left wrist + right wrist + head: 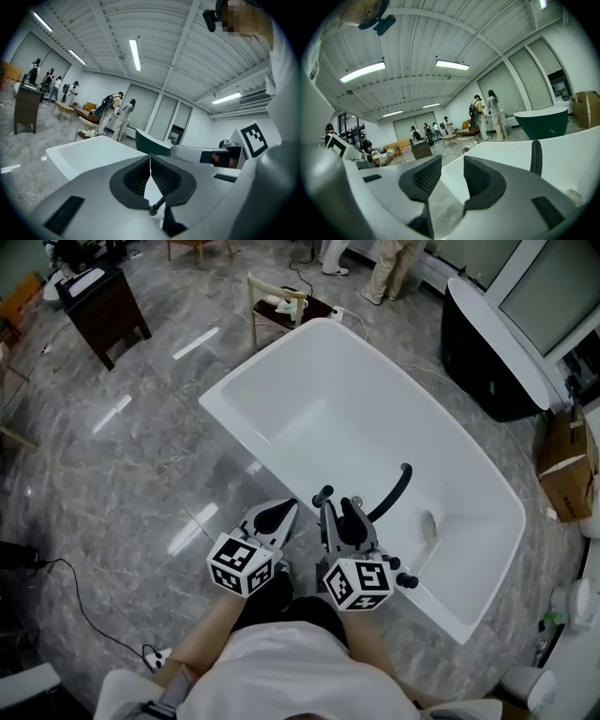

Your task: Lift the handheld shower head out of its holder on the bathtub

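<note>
Left gripper (284, 509) (150, 157) is pinched narrow, pad tips touching, nothing held. Right gripper (337, 507) (452, 161) stands fairly wide, a clear gap between its pads, empty. Both sit side by side at the near long rim of the white bathtub (214, 399) (91, 151) (565, 140), pointing across it, left one over the floor just outside the rim, right one over the rim. Handheld shower head (397, 487) (536, 157), black and curved, rises from that same near rim just beside the right gripper, towards the tub's right end; its lower end is hidden behind the gripper, so the holder can't be made out. Neither gripper touches it. Grey marble floor (141, 456) surrounds the tub. Past the tub's far end: a small chair (279, 304) and people standing (389, 266). Beyond the tub's right side: a dark tub (487, 352) (548, 123) and a cardboard box (568, 470). Well off the tub's left side: a dark wooden cabinet (103, 304).
</note>
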Demonstrator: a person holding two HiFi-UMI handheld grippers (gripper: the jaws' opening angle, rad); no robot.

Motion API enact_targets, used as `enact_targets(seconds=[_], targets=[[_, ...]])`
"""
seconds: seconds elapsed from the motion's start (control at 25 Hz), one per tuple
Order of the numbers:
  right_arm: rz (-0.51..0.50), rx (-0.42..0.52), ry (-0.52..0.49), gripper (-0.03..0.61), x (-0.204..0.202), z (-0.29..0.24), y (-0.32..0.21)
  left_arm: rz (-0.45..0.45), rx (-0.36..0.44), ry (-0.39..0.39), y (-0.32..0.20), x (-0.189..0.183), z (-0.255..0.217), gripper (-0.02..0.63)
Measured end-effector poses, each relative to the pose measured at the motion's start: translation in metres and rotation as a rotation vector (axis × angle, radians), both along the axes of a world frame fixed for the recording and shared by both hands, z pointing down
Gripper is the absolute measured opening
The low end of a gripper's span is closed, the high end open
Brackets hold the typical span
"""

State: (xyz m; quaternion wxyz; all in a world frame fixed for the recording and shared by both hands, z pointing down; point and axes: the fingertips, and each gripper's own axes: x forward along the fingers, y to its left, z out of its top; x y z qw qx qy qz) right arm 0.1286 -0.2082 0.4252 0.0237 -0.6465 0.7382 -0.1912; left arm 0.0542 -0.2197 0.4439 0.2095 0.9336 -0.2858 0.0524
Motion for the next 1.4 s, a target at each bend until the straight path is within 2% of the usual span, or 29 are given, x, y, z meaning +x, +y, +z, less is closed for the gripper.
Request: enact_targets(seconds=[0.16, 0.52, 0.96, 1.4], targets=[[0.029, 0.006, 0.035, 0.146, 0.005, 0.002, -0.008, 0.015, -0.025, -0.005, -0.001, 0.005, 0.011, 0.012], [0.011, -0.082, 0.109, 0.144, 0.016, 0.031, -0.027, -0.003, -0.084, 0.005, -0.01, 0.029, 0.037, 0.012], [0.005, -0.168, 0.124, 0.144, 0.018, 0.084, -0.045, -0.08, -0.121, 0.009, -0.029, 0.022, 0.071, 0.012], [0.009, -0.234, 0.132, 0.169, 0.018, 0.145, -0.046, -0.098, -0.184, 0.017, -0.032, 0.026, 0.129, 0.012]])
